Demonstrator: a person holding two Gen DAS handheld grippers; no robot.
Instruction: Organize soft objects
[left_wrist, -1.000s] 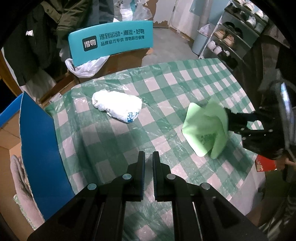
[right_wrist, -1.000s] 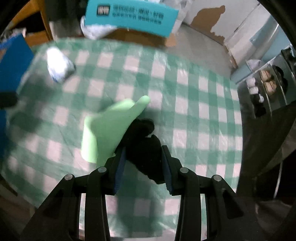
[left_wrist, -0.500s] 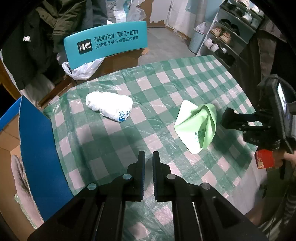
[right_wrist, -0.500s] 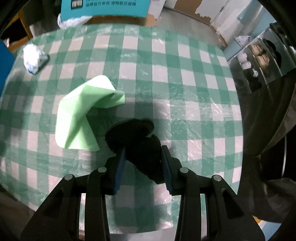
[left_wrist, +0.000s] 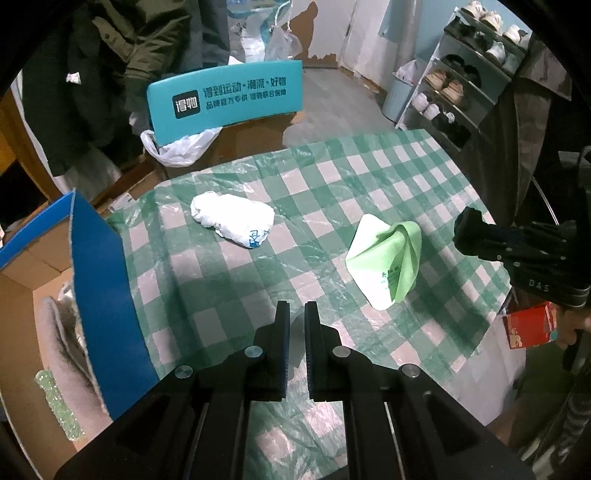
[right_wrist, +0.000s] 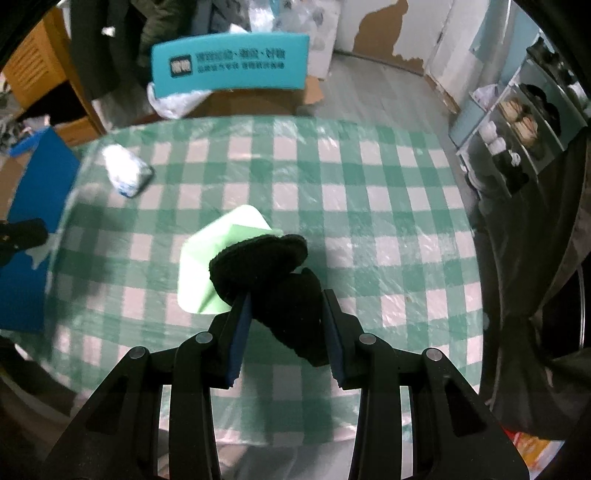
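Right wrist view shows the right hand-held gripper (right_wrist: 286, 321) clenched on a black fuzzy soft item (right_wrist: 273, 273), a folded bundle pinched between the pads and carried clear of the table (right_wrist: 388, 206), probably so it can travel to a container without dragging on the cloth. Just beyond it a light green cloth (right_wrist: 207, 258) lies crumpled on the checked cover, partly hidden by the black bundle, and further off, near the far left edge, sits a white wrapped bundle (right_wrist: 123, 173). Left wrist view has the left hand-held gripper (left_wrist: 296, 325) with its jaws pressed nearly together and nothing between them, poised above bare table, likely waiting for its next pick. From this side the green cloth (left_wrist: 388, 262) shows whole and the white bundle (left_wrist: 232, 219) reads clearly as a plastic-wrapped pack with blue print. It alone reveals the open cardboard box (left_wrist: 44, 280) with a blue flap beside the table's left edge, already holding something pale and fluffy, the probable destination.
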